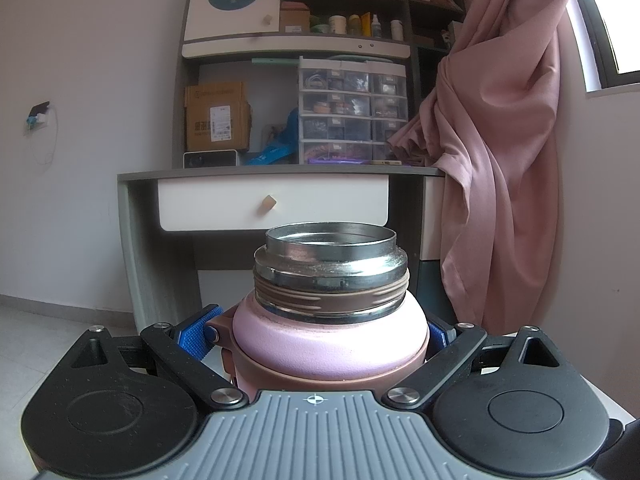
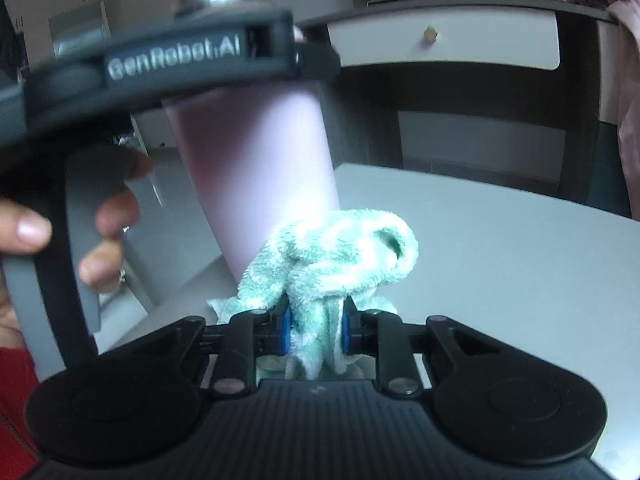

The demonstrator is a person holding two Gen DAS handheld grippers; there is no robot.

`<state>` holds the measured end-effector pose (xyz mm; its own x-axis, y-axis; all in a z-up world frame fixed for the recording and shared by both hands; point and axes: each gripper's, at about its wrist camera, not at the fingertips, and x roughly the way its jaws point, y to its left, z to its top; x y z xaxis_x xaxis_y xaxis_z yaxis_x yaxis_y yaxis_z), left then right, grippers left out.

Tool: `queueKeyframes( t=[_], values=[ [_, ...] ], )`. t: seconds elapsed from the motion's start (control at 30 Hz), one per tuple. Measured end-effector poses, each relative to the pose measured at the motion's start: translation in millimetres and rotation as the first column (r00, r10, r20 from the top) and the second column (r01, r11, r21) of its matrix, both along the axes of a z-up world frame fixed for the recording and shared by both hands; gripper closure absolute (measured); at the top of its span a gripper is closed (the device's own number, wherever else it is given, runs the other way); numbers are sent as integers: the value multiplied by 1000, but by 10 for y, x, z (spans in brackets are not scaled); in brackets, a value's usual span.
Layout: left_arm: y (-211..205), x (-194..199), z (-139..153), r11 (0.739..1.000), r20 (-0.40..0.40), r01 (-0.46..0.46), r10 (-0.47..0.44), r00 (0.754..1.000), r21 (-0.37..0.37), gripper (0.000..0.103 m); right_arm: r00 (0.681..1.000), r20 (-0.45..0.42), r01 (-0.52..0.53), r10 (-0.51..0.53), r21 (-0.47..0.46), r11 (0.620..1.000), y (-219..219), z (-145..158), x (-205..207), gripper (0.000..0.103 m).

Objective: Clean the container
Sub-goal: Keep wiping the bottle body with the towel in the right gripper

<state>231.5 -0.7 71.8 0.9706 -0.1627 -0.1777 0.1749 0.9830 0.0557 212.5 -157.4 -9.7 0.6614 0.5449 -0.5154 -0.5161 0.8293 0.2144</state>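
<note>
Pink and steel, the container (image 1: 330, 328) is an insulated flask with its lid off, clamped at the shoulder between the blue pads (image 1: 200, 334) of the left hand-held gripper (image 1: 320, 336). That grip leaves the threaded neck and the open metal mouth (image 1: 331, 240) clear above the jaws, which looks deliberate: the opening is free for wiping while the body is kept from turning or tipping.

From the right wrist view the same flask (image 2: 256, 160) stands tall and slightly tilted over the pale worktop (image 2: 500, 260); whether its base rests on the surface is hidden by the cloth. The right hand-held gripper (image 2: 316, 332) is pressed nearly together on a bunched green-and-white terry cloth (image 2: 340, 256), most of which bulges forward past the pads as a soft wad. Held that way, the cloth presents a padded front for rubbing. It sits just beside the lower wall of the flask; contact cannot be confirmed through the blur.

Fingers (image 2: 108, 240) of the person's hand curl round the left gripper's handle.
</note>
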Motion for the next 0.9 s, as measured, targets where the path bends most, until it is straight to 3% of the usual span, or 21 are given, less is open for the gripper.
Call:
queueKeyframes(
  t=[0.23,0.57,0.9],
  values=[
    [15,-1,12,1000,-1,2,-2,1000,-2,7,1000,13,1,-2,19,1000,-33,64,-19,81],
    [13,-13,12,1000,0,1,-1,1000,2,7,986,160,15,-38,138,990,-232,406,-195,81],
    [-1,5,7,1000,3,-9,9,1000,-1,7,989,138,41,-60,134,990,-229,393,-70,80]
  ],
)
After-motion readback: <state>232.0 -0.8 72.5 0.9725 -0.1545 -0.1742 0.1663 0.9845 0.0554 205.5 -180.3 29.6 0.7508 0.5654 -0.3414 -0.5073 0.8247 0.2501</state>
